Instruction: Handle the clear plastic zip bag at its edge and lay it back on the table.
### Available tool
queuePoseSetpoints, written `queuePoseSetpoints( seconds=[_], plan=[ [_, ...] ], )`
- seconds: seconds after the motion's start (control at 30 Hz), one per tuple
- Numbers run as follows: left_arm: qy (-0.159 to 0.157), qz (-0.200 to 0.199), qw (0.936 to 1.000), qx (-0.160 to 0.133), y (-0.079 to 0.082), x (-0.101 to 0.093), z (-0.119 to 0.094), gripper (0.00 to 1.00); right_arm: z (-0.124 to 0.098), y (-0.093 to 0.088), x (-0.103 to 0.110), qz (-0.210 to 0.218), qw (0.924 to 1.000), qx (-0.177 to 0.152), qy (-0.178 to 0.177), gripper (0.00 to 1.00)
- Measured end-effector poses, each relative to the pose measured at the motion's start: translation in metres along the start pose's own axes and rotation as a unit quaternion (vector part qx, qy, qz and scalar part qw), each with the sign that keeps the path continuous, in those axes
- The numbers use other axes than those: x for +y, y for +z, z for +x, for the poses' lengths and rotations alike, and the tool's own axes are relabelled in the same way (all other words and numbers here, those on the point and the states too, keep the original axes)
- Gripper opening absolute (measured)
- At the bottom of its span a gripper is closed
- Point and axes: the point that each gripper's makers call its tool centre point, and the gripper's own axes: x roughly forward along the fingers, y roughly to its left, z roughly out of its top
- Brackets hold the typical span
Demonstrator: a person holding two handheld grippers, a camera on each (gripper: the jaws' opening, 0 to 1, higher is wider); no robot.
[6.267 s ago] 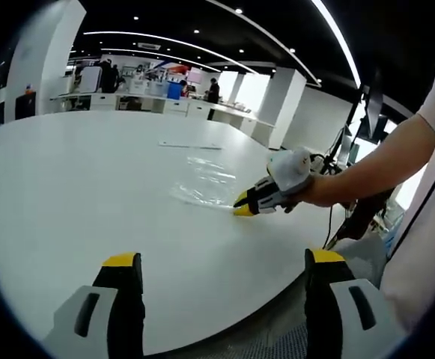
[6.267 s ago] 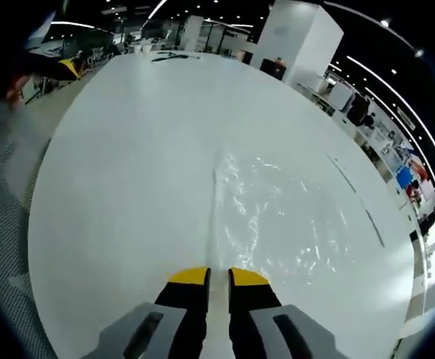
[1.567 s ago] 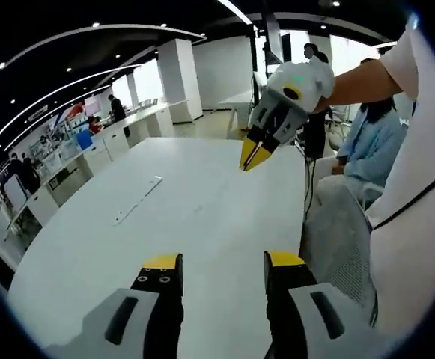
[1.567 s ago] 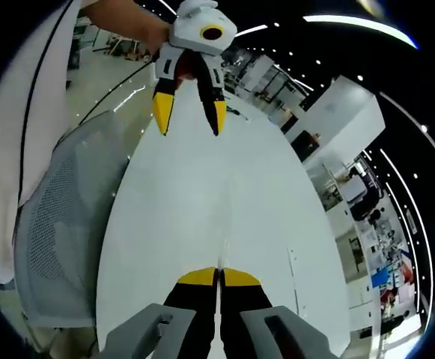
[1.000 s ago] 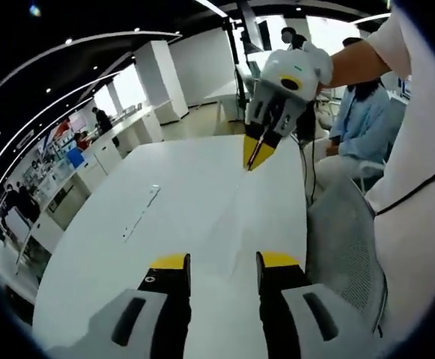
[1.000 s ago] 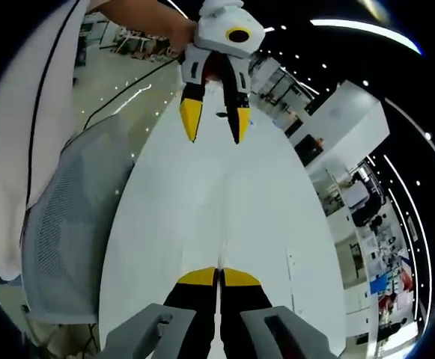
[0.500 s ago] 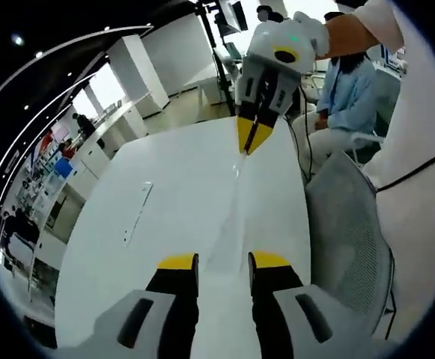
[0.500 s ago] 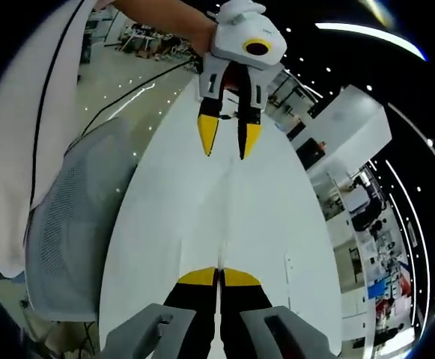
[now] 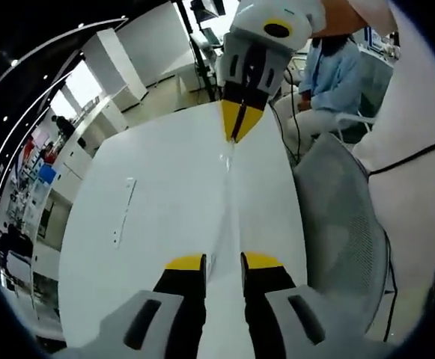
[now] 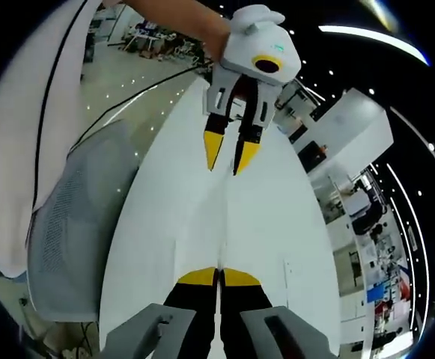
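Note:
The clear zip bag (image 9: 229,183) hangs edge-on above the white table (image 9: 157,194), stretched as a thin see-through strip between both grippers. At the top of the left gripper view, my right gripper (image 9: 236,129) is shut on the bag's far edge. My left gripper (image 9: 223,261) stands at the bottom with its jaws a narrow gap apart and the bag's near edge running between them. In the right gripper view, the right gripper (image 10: 218,277) is pinched on the bag (image 10: 223,224). The left gripper (image 10: 228,158) faces it from above, with its yellow tips still slightly apart.
A grey mesh chair (image 9: 344,224) (image 10: 75,224) stands at the table's edge beside the person's white sleeve. A seated person in a light blue shirt (image 9: 329,71) is behind. A thin strip (image 9: 123,213) lies on the table. Desks and pillars fill the background.
The bag went from lying on the table to hanging between the grippers. In the last second the left jaws narrowed around its edge and the grippers drew closer.

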Motion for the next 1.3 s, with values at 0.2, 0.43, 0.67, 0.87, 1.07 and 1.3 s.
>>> queuePoseSetpoints(
  seconds=[0.2, 0.43, 0.67, 0.87, 1.07, 1.3],
  plan=[
    [-0.005, 0.02, 0.9995, 0.025, -0.005, 0.003, 0.001, 0.12, -0.001, 0.002, 0.0, -0.004, 1.0, -0.002, 0.0, 0.0],
    [-0.018, 0.021, 0.9989, 0.037, -0.011, 0.002, 0.003, 0.09, -0.001, 0.003, 0.0, -0.005, 1.0, -0.004, 0.0, 0.0],
    [-0.026, 0.021, 0.9984, 0.046, -0.015, 0.003, 0.009, 0.08, -0.001, 0.004, 0.001, -0.005, 1.0, -0.005, 0.0, 0.0],
    [-0.033, 0.025, 0.9977, 0.053, -0.016, 0.002, 0.011, 0.05, -0.001, 0.005, 0.001, -0.006, 1.0, -0.006, -0.001, 0.0],
    [-0.039, 0.031, 0.9964, 0.068, -0.023, 0.0, 0.014, 0.01, -0.002, 0.005, 0.001, -0.005, 1.0, -0.007, -0.001, 0.0],
    [-0.04, 0.024, 0.9966, 0.068, -0.024, -0.001, 0.015, 0.0, -0.001, 0.006, 0.002, -0.004, 1.0, -0.008, -0.001, 0.0]
  ],
)
